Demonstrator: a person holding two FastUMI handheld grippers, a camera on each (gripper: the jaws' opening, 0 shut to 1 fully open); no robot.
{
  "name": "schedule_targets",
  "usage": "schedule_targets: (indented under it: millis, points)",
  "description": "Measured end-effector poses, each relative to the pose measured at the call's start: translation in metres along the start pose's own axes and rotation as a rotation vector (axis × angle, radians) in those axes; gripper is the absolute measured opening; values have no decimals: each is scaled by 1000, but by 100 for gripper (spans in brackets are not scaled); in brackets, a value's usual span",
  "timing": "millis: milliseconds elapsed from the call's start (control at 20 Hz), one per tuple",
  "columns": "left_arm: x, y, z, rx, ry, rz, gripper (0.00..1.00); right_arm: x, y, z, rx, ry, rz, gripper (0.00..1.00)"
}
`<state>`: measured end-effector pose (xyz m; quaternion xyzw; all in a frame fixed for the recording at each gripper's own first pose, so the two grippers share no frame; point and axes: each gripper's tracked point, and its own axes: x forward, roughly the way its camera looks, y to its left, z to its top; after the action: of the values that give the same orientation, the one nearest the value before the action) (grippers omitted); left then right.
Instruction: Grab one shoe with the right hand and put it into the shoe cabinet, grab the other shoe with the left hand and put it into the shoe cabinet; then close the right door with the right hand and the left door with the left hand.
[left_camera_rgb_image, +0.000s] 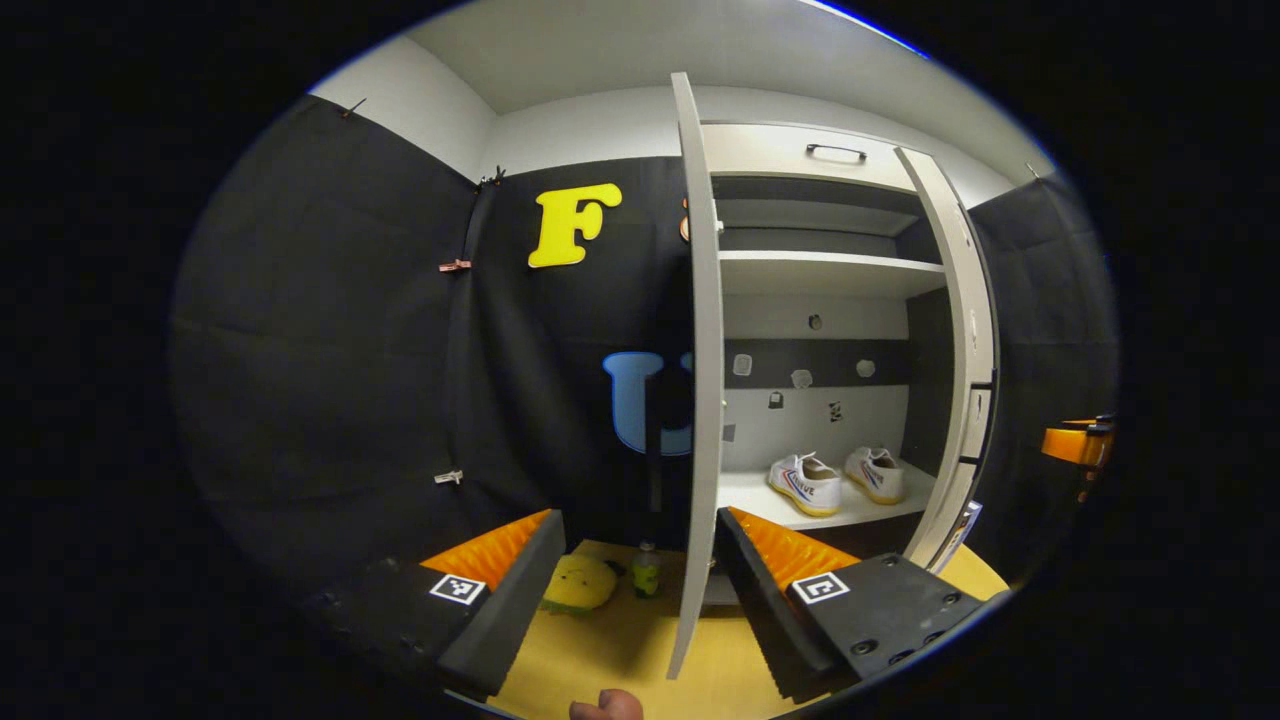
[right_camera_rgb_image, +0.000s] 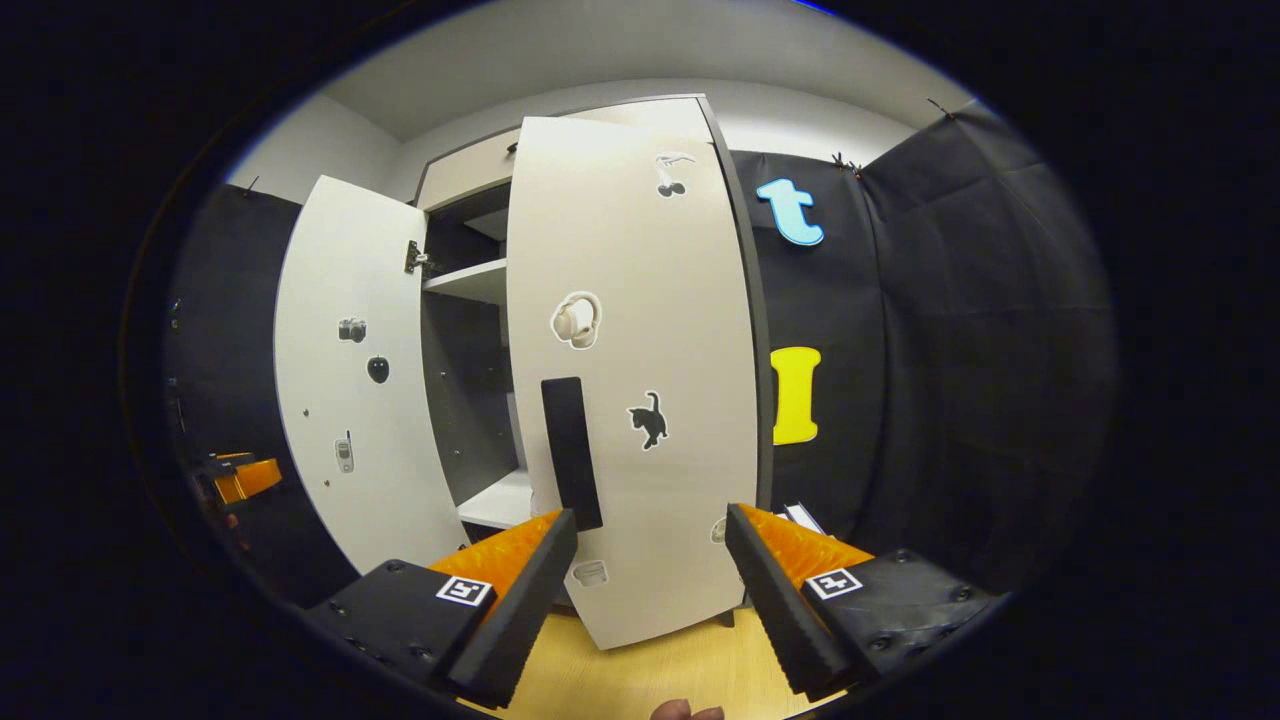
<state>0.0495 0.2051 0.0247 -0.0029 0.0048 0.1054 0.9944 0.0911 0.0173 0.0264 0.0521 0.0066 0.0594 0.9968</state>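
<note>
Shoes sat side by side on the lower shelf (left_camera_rgb_image: 745, 492) of the shoe cabinet (left_camera_rgb_image: 800, 150) in the left gripper view, both white low sneakers with pale yellowish soles and coloured side stripes. The left shoe (left_camera_rgb_image: 805, 484) lay with its long axis running from the back wall toward the front, angled toward the viewer's right; which end was the toe I could not tell. The right shoe (left_camera_rgb_image: 876, 473) lay just beside it at a similar slant, apart from it by a narrow gap.

In that view the left gripper (left_camera_rgb_image: 636, 530) pointed level at the cabinet, its fingers spread wide and holding nothing, their ridged inner faces turned toward each other. The left door (left_camera_rgb_image: 700, 380), a flat pale panel seen nearly edge-on, stood open between the fingers, farther off. On the yellow wooden floor (left_camera_rgb_image: 620, 650) behind it lay a rounded yellow object (left_camera_rgb_image: 580, 583) and a small bottle (left_camera_rgb_image: 646, 570). The right door (left_camera_rgb_image: 960, 350) stood open at the cabinet's far side.

In the right gripper view the right gripper (right_camera_rgb_image: 650, 525) faced the right door's smooth outer face, fingers wide and empty, close to its dark upright handle (right_camera_rgb_image: 572, 450). Small stickers dotted that panel, a black cat (right_camera_rgb_image: 650, 420) among them. The other gripper showed at the far left edge.
</note>
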Motion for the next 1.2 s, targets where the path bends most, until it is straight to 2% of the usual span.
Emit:
schedule_targets:
  millis: [300,600,750,1000,1100,1200]
  points:
    - [44,39,-4,-14,1,77,95,-1,-4,-4,-2,12,-16,98]
    - [74,40,-15,-27,14,61,94,-7,-18,1,-2,4,-33,98]
    - [69,26,-8,-6,-15,9,94,-9,-22,5,3,0,-34,98]
    - [60,6,-10,-20,-17,17,94,-13,-25,10,8,-6,-27,98]
    - [54,-15,-11,-28,-13,-18,97,-15,-25,10,7,-3,-21,98]
    - [50,-40,-10,-11,-16,-57,94,-19,-27,11,2,-6,-19,98]
